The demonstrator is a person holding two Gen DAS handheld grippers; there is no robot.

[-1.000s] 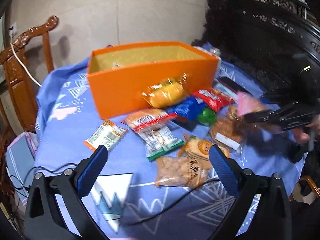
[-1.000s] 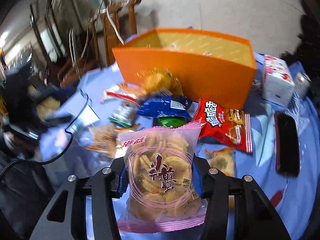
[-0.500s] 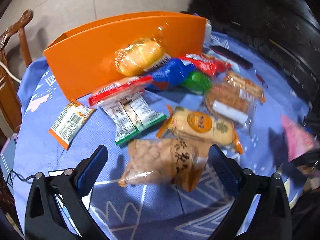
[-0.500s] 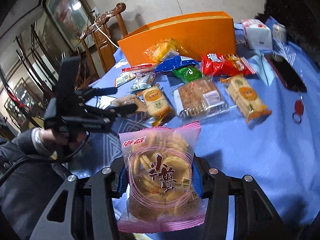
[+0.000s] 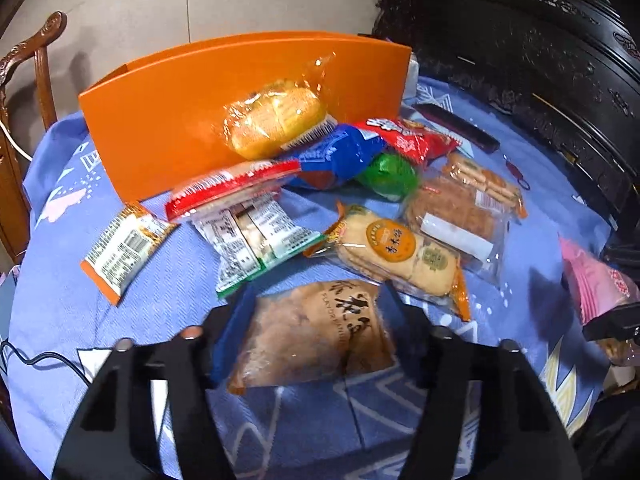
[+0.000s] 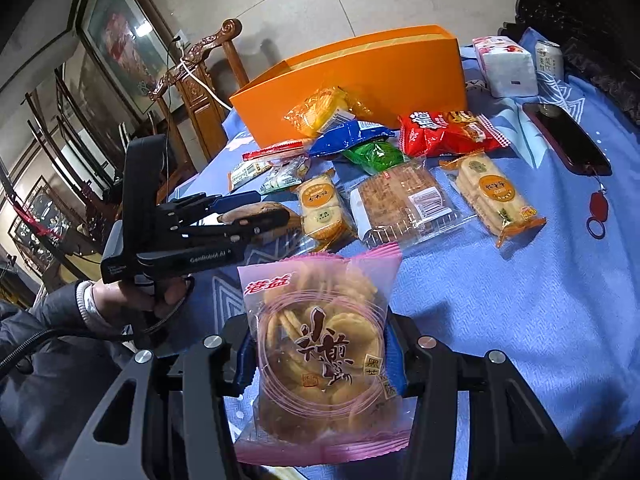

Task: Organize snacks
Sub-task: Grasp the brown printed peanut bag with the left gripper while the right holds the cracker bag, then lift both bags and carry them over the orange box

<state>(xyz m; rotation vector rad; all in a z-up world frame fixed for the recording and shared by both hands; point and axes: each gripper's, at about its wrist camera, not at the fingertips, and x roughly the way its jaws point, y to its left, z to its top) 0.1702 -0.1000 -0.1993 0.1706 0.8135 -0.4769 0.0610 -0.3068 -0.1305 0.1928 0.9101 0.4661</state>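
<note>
An orange box (image 5: 168, 120) stands at the back of the blue-clothed table; it also shows in the right wrist view (image 6: 380, 68). Several snack packs lie in front of it. My left gripper (image 5: 316, 328) is shut on a brown snack bag (image 5: 316, 336) at the table's front; it shows from the side in the right wrist view (image 6: 256, 216). My right gripper (image 6: 320, 356) is shut on a pink pack of round crackers (image 6: 320, 356), held above the table; the pack shows in the left wrist view (image 5: 596, 284).
A black phone (image 6: 568, 140) with a red charm (image 6: 598, 212), a white tissue pack (image 6: 508, 64) and a can (image 6: 550, 60) lie at the right. A wooden chair (image 6: 200, 76) stands behind the table at the left. Dark carved furniture (image 5: 540, 60) stands at the right.
My left gripper moved forward and down and closed on the brown snack bag. My right gripper pulled back from the box, still holding the pink cracker pack.
</note>
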